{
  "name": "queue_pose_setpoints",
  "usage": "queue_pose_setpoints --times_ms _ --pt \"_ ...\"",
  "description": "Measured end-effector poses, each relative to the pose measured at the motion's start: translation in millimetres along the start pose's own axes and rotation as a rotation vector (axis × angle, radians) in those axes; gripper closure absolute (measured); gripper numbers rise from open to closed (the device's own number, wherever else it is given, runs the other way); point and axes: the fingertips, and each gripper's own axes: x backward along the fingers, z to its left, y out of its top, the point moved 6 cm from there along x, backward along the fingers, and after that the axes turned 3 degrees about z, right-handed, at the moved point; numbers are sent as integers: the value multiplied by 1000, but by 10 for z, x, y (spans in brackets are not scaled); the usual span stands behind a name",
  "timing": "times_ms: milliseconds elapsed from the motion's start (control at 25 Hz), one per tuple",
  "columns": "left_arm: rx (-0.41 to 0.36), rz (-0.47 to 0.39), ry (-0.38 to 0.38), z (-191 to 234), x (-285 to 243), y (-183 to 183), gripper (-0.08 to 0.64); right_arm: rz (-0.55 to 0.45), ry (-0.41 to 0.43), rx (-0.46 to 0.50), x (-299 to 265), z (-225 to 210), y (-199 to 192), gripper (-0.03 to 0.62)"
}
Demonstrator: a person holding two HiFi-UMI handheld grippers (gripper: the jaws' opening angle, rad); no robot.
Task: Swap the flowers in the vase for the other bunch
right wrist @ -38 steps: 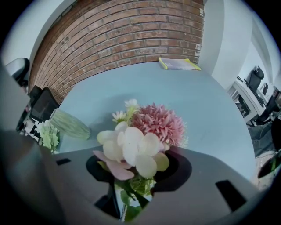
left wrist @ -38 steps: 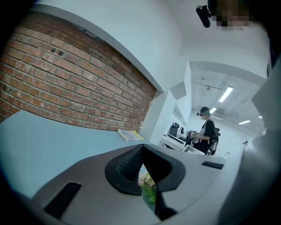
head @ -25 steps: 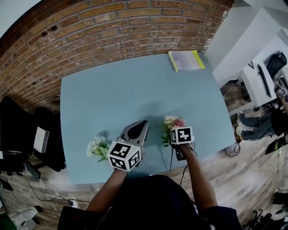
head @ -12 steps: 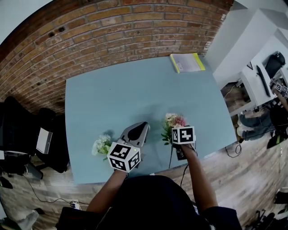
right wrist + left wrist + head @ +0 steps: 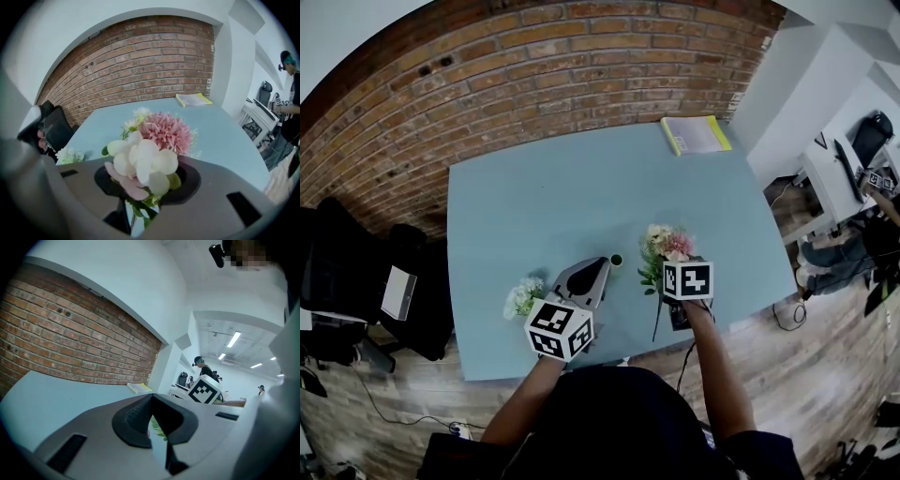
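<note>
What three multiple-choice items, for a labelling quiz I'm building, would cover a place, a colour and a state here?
1. The white bunch lies on the table: A near side, left; B far right corner; C dead centre.
2. The held bunch's biggest bloom is: A yellow; B pink; C blue.
3. The right gripper is: A open, empty; B shut on the stems; C out of view.
Answers: A, it sits low and left in the head view; B, pink beside cream petals; B, the jaws, just now closing further, pinch the stems.
</note>
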Motion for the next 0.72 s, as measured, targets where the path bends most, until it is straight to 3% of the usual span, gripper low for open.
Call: queue_pose_setpoints --times_ms 720 --pt "-10 -28 23 83 493 11 555 -302 50 95 567 725 790 442"
